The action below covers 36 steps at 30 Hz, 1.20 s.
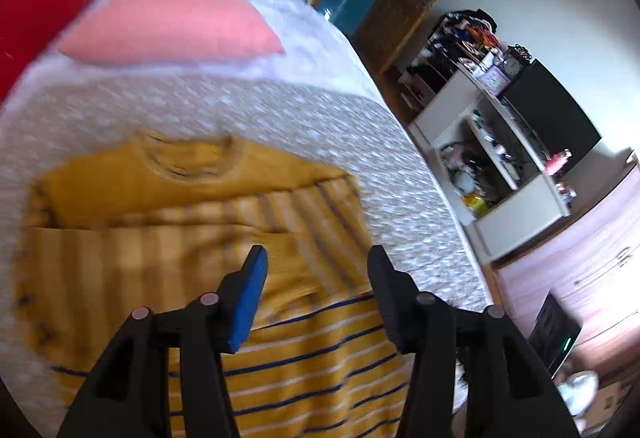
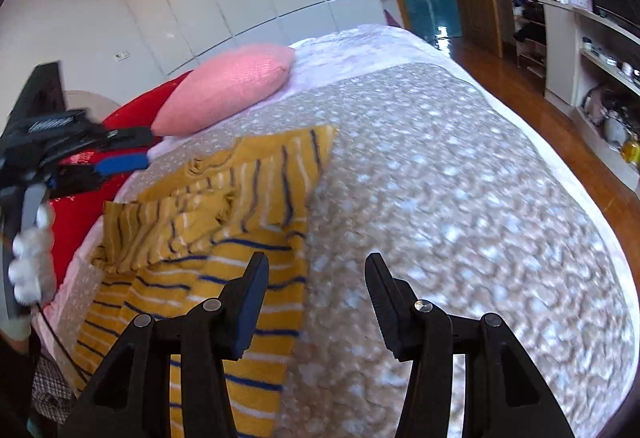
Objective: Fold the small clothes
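Note:
A small yellow sweater with blue and white stripes lies on the bed, its sleeves folded across the body. My left gripper is open and empty, hovering above the sweater's lower right part. In the right wrist view the sweater lies at the left on the bed. My right gripper is open and empty above the sweater's right edge. The left gripper also shows there at the far left, above the sweater's far side.
The bed has a grey-beige patterned cover. A pink pillow and a red pillow lie at the head. White shelves and a pink dresser stand past the bed's right edge, on a wooden floor.

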Tool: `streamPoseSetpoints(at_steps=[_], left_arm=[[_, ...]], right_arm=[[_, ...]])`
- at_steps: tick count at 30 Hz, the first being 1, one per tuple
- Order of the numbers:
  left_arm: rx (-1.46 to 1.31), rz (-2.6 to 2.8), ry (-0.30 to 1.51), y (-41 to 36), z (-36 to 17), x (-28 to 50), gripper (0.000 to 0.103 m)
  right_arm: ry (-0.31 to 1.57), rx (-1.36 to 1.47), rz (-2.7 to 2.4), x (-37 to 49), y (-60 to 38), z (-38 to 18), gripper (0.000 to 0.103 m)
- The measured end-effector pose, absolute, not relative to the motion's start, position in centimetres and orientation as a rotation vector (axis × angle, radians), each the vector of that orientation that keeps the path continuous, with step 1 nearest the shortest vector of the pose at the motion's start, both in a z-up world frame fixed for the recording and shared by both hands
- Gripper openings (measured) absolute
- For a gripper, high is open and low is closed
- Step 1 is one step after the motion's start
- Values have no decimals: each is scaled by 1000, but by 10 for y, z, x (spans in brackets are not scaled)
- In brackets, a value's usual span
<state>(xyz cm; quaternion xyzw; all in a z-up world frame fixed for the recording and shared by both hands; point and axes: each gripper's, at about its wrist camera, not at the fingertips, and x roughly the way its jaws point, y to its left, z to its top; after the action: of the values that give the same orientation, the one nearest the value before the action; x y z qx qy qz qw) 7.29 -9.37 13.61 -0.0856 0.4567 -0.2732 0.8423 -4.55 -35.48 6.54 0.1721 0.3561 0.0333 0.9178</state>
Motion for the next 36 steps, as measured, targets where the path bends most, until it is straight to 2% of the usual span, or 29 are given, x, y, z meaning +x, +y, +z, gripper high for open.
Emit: streamPoseSetpoints(at_steps=[7,13,15,16,17,23,27,32,33,34,36], left_arm=[[-147,-279,852,38,143,36,58],[-215,-119,859,117,114,21,62],[-246,-88,883,133,101,25,62],[-258,-81,886,138,97,25,62],[-267,-75,889,144,94,24,62],[-284,-63,917,148,71,35,62],[-333,-103,978,131,47,59,62],[-319,-119,1052,96,21,98,62],[-279,-105,1070,88,18,104,59],[-235,-84,1081,82,16,108,43],[-221,-85,1089,77,17,108,29]], right_arm=[[771,286,208,31,-290,78,55],[968,161,120,102,-242,37,54],[1010,157,133,110,-232,25,23],[1007,155,126,111,-228,26,13],[989,164,126,110,-229,30,9],[883,205,-15,101,-275,62,9],[948,212,-102,112,-307,45,10],[950,194,-83,109,-308,31,18],[942,216,-77,108,-311,31,18],[933,246,-70,104,-317,32,19],[915,299,-68,98,-328,35,19]])
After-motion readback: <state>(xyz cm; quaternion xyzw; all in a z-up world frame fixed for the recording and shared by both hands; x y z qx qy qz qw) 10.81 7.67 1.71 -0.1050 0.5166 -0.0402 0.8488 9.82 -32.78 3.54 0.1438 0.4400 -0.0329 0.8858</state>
